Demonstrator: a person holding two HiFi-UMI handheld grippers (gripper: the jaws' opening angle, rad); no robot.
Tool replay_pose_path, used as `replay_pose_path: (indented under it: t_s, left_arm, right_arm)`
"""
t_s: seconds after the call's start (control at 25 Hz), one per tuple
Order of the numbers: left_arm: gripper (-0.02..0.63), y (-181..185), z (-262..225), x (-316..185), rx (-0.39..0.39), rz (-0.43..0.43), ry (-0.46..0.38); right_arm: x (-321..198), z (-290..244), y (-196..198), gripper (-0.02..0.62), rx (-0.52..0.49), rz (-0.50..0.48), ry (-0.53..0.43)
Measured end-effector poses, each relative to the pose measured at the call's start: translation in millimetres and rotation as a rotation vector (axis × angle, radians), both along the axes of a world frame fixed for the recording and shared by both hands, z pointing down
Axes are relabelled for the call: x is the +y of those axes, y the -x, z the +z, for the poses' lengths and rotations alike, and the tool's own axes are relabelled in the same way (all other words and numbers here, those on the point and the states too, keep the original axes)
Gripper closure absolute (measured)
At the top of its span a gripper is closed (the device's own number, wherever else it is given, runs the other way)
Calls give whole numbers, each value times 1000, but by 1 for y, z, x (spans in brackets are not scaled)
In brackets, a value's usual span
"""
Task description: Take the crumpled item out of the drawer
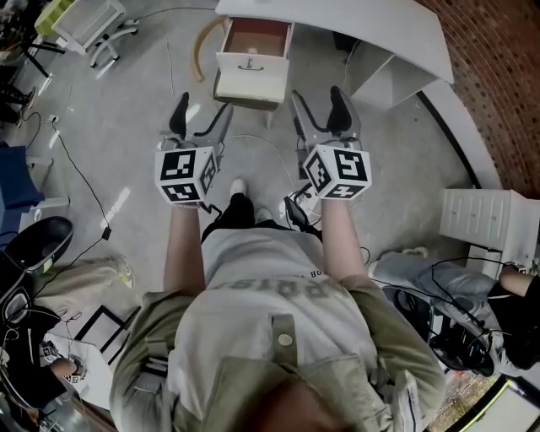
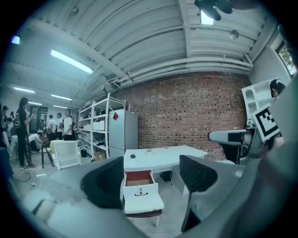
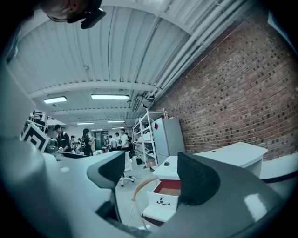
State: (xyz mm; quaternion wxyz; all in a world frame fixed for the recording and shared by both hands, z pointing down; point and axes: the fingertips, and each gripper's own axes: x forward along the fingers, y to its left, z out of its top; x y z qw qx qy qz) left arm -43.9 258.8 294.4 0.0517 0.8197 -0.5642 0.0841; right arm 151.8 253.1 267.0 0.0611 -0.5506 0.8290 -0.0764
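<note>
A small white drawer unit (image 1: 251, 66) stands on the floor under the white desk (image 1: 337, 21), its top drawer pulled open with a reddish-brown inside (image 1: 256, 36). No crumpled item shows in it from here. My left gripper (image 1: 202, 114) and right gripper (image 1: 319, 105) hang side by side in the air short of the unit, both open and empty. In the left gripper view the drawer (image 2: 138, 179) sits between the open left gripper (image 2: 151, 179) pads, far off. The right gripper view shows the drawer (image 3: 168, 188) beyond the open right gripper (image 3: 153, 174).
A tan curved strip (image 1: 201, 46) leans left of the unit. Cables (image 1: 84, 181) run over the grey floor. A white cabinet (image 1: 489, 224) stands at right, a white chair (image 1: 89, 25) at top left. Shelves, a fridge (image 2: 123, 132) and people stand far back.
</note>
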Motion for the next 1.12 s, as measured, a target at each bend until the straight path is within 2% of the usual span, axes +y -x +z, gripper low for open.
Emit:
replay_pose_path:
  t_s: [0.24, 0.44, 0.68, 1.12]
  left_arm:
    - [222, 20, 11, -29, -21, -32, 31]
    - [222, 36, 27, -67, -8, -46, 66]
    - [222, 47, 25, -134, -3, -10, 77]
    - [221, 61, 11, -239, 16, 56, 42]
  right_arm:
    - [-29, 15, -5, 241, -9, 29, 36]
    - [-63, 24, -1, 241, 20, 45, 53]
    - [-124, 18, 9, 241, 48, 81, 54]
    - [-217, 6, 29, 239, 72, 140, 28]
